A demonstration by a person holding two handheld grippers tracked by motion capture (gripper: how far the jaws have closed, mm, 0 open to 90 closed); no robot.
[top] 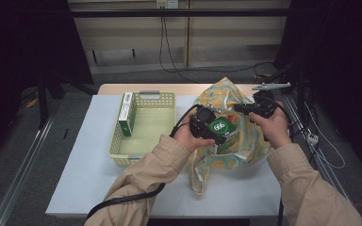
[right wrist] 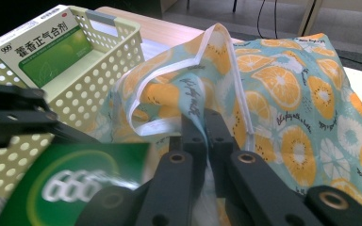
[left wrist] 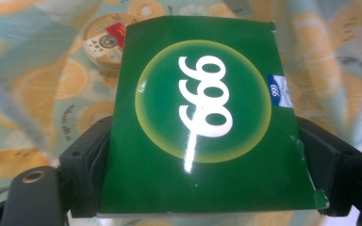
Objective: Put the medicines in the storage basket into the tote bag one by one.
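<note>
— What is the left gripper (top: 215,133) doing?

— Its jaws are clamped on a dark green box (left wrist: 202,117) printed with white "999" digits in a pale ring. In the left gripper view the box stands between the two black jaws, one pressed against each side edge. In the high view the box sits just above the mouth of the fruit-print bag (top: 245,141).

— And where is that bag?

— On the right half of the table (top: 85,179), close to its right edge and reaching toward the far edge. It is a light blue cloth bag patterned with orange slices, crumpled, with a strap trailing toward the near edge.

— The right gripper (right wrist: 202,127)?

— Its jaws are pinched together on the bag's cloth just below the white-trimmed rim; the right gripper view shows the fabric caught between them. The person's right hand (top: 271,125) holds it at the bag's far right side.

— Anything inside the bag?

— The left gripper view shows a small round tin (left wrist: 106,42) with a red label lying on the cloth behind the box.

— What else is on the table?

— A pale yellow perforated basket (top: 167,99) sits left of the bag, near the far edge. A white and green box (top: 127,113) with Chinese lettering stands on edge against the basket's left wall.
</note>
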